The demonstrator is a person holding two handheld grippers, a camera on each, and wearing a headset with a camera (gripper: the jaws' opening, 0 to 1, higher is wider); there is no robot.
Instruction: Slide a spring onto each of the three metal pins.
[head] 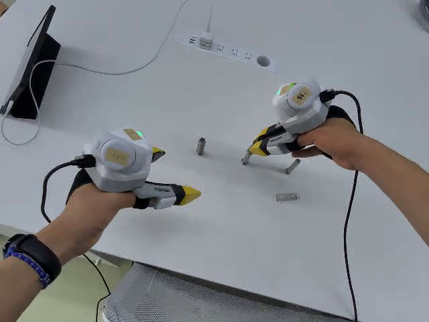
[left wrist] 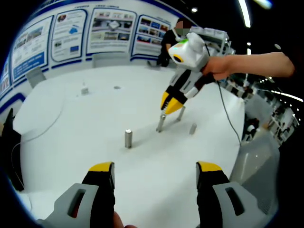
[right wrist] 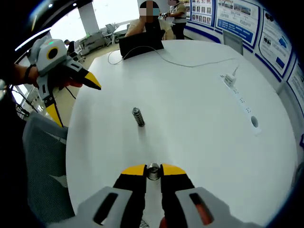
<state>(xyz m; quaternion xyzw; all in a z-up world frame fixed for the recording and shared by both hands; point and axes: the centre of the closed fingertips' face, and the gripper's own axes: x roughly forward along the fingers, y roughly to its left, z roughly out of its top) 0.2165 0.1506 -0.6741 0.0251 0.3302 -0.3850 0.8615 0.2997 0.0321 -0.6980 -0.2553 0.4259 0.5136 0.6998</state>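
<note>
Right of centre, the right hand-held gripper (head: 255, 149) clamps a short grey metal pin (head: 247, 159) slightly tilted on the smooth white table (head: 221, 228) — a coiled spring (head: 287, 197) lies horizontally lower right — left hand-held gripper (left wrist: 155, 167) jaws apart.

On the table (head: 134, 87), a pin wearing a spring (head: 201, 145) stands near the middle. To its right, the right tongs (head: 257, 143) are closed on the top of a second pin (head: 247, 159), with a third pin (head: 292, 166) just beyond to the right. A loose spring (head: 287, 197) lies nearer the front edge. The left tongs (head: 175, 174) hang over the front left, jaws apart. A power strip (head: 218, 48) lies along the far edge, and a screen (head: 37, 67) stands at the far left corner.
</note>
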